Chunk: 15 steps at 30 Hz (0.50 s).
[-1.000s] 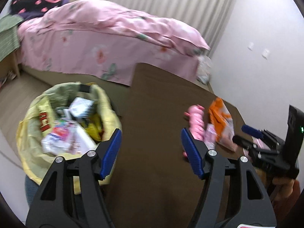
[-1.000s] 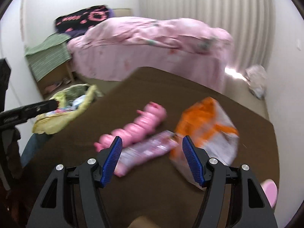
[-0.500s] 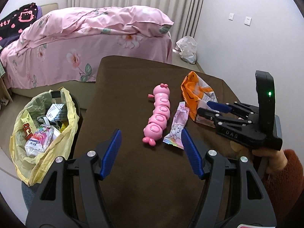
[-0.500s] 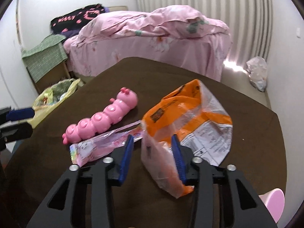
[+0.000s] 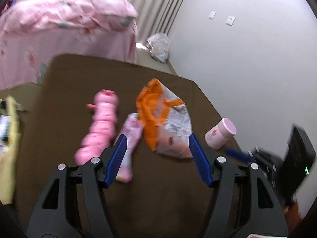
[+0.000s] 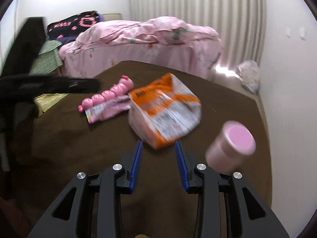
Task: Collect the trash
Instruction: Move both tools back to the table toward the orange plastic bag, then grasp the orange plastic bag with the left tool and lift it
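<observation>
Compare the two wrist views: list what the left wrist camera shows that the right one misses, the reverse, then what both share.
Only the left wrist view: two wall sockets sharply, and the right gripper from the side.

Only the right wrist view: the black Kitty blanket, the green checked cloth, and the left gripper from the side.

Both: the brown table, pink caterpillar toy, pink wrapper, orange snack bag, pink cup, yellow trash bag, pink bed, and crumpled bag by the curtain.
</observation>
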{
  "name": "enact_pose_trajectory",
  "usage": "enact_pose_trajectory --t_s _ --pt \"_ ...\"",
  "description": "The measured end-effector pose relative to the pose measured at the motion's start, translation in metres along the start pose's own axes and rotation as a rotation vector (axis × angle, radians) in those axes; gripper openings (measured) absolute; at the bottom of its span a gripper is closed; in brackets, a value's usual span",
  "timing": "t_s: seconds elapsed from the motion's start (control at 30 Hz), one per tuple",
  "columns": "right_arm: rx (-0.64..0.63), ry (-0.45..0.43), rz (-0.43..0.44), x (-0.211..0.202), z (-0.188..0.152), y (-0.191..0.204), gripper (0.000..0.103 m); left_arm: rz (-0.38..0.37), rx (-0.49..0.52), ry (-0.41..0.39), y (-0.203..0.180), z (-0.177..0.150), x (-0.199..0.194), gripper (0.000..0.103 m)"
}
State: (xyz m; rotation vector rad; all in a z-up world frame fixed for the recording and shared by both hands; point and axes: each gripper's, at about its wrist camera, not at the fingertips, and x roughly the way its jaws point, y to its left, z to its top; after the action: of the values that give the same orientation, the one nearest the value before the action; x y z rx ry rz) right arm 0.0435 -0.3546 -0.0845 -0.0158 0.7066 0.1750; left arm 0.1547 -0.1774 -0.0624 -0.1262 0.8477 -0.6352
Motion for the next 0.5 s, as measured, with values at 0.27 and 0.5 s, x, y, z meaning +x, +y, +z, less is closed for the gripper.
enact_pose_trajectory --t_s 0.27,0.5 --pt "0.135 0.015 -0.028 -0.021 -0.030 -0.028 0.032 0.101 -0.037 0.106 -0.018 -0.001 0.071 0.037" --pt "0.148 -0.009 0.005 -0.018 -0.025 -0.020 0.032 0.077 -0.060 -0.014 -0.009 -0.002 -0.011 0.029"
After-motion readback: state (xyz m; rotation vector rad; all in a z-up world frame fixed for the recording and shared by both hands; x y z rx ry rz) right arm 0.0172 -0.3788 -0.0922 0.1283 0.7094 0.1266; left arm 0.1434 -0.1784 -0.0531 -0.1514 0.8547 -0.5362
